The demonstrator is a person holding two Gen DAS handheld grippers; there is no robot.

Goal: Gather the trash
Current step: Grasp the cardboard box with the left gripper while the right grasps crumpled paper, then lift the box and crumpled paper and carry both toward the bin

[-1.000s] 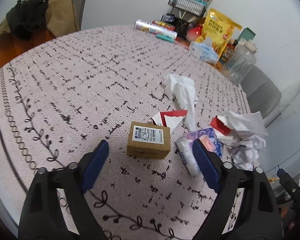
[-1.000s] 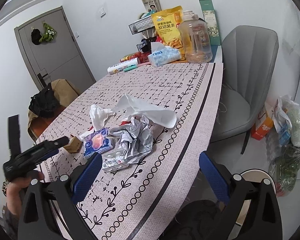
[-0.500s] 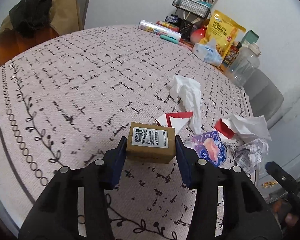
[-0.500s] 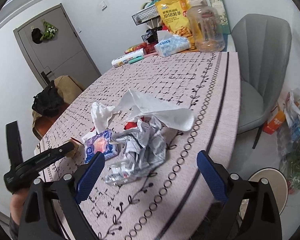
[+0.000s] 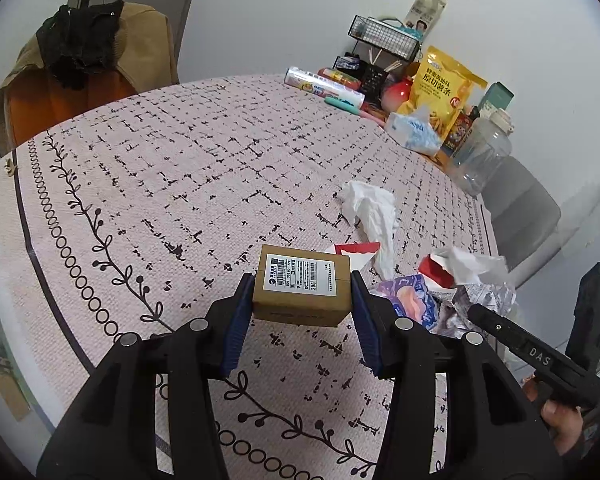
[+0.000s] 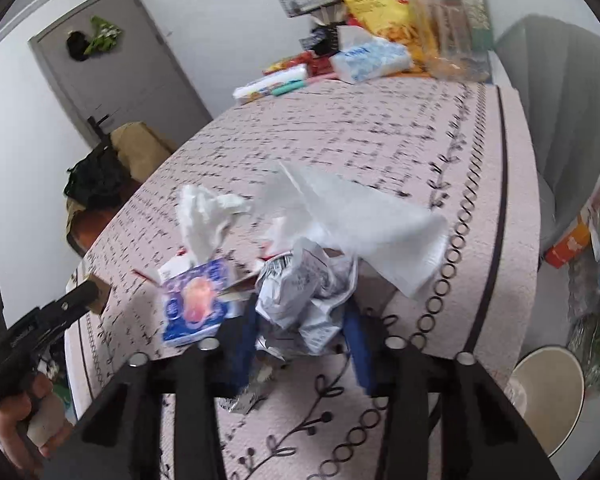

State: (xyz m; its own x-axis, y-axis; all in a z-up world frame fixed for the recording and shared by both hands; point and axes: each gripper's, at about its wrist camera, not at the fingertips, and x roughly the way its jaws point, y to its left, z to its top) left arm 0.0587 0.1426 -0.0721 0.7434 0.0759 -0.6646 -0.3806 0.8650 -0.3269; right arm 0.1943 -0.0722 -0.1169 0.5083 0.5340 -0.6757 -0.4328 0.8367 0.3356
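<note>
The left tool grips a small brown cardboard box with a white shipping label, its blue pads flat against the two short sides and the box just clear of the pink patterned surface. The hold sits low and near the box's rear edge, so a quick swing could let it pivot or slide out. The right tool is closing its jaws around a crumpled ball of printed white paper, which lies between the pads. This wad is springy and loosely packed, so the pads may crush it without gripping, or catch only an outer fold and shed the rest. A large white tissue sheet drapes against the wad and could be dragged along or flicked off the near edge. A purple-and-blue tissue pack lies just beside the left pad and may be nudged or pinched by mistake. A twisted white tissue and red-and-white paper scraps remain loose nearby.
</note>
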